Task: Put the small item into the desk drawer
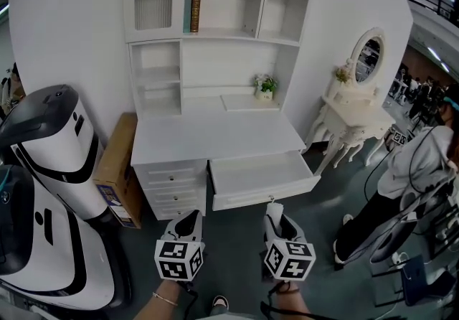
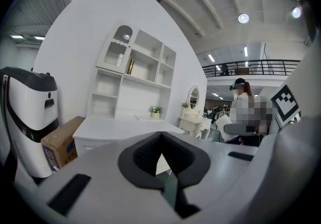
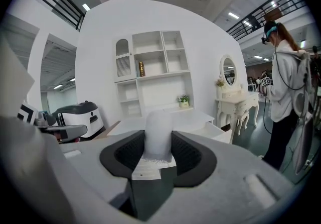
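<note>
Here, one open drawer (image 1: 262,176); right gripper (image 1: 275,217) jaws clamp one white item (image 3: 158,128), left gripper (image 1: 188,224) jaws closed.

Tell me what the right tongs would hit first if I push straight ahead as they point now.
Most likely the open drawer of the desk: it lies directly ahead of the right tongs, which grip the small white item. Depth is unclear, though.

Left tool (image 1: 191,217), right tool (image 1: 276,215): grey shells, black pads (image 2: 145,155), black-white marker cubes (image 1: 178,258); thin bracelet (image 1: 164,299), left wrist.
</note>
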Demonstrator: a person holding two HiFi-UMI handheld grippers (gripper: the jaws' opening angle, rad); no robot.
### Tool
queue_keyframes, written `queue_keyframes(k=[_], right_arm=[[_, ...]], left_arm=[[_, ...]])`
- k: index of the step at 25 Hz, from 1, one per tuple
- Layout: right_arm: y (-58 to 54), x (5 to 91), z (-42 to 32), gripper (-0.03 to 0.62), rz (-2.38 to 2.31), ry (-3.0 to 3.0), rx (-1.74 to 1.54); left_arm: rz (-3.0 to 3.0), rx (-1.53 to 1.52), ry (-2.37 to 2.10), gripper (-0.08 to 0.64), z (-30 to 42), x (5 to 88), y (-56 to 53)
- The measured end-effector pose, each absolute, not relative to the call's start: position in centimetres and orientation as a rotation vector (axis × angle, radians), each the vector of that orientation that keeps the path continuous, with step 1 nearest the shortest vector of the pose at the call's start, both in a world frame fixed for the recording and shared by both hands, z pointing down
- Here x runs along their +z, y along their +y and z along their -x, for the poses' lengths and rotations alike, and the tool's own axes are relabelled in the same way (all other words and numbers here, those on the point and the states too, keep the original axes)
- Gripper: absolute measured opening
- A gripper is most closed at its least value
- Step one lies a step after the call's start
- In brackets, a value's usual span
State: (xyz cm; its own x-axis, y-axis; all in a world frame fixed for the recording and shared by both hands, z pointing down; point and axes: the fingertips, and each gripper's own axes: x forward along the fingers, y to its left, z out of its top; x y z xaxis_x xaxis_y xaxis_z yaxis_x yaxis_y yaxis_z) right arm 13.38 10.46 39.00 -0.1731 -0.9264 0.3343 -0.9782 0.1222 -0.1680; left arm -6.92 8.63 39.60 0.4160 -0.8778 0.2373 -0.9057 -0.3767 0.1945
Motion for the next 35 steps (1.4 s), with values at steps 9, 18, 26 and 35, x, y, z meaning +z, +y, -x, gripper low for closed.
queue_keyframes(k=[9,18,26,35], right_arm=[[4.5,39.2,-16.8,0.170,-1.887,-2.267,0.541],[2.1,41.0,-17.7,0.170,-1.865,-2.257,0.601],[-2.7,41.8,-18.7,0.170,-1.865,-2.238,0.602],[-11.0,40.5,-19.3,0.170,-1.877,-2.235,0.576]], left_arm=[[-2.362,0.165,-1.593,-0.003,4.1,39.5,3.3],[-2.336,0.209,-1.587,-0.003,3.3,41.1,0.7],[-2.348,0.189,-1.574,-0.003,2.3,41.4,-4.7],[-2.379,0.166,-1.549,-0.003,1.1,40.3,-13.6]])
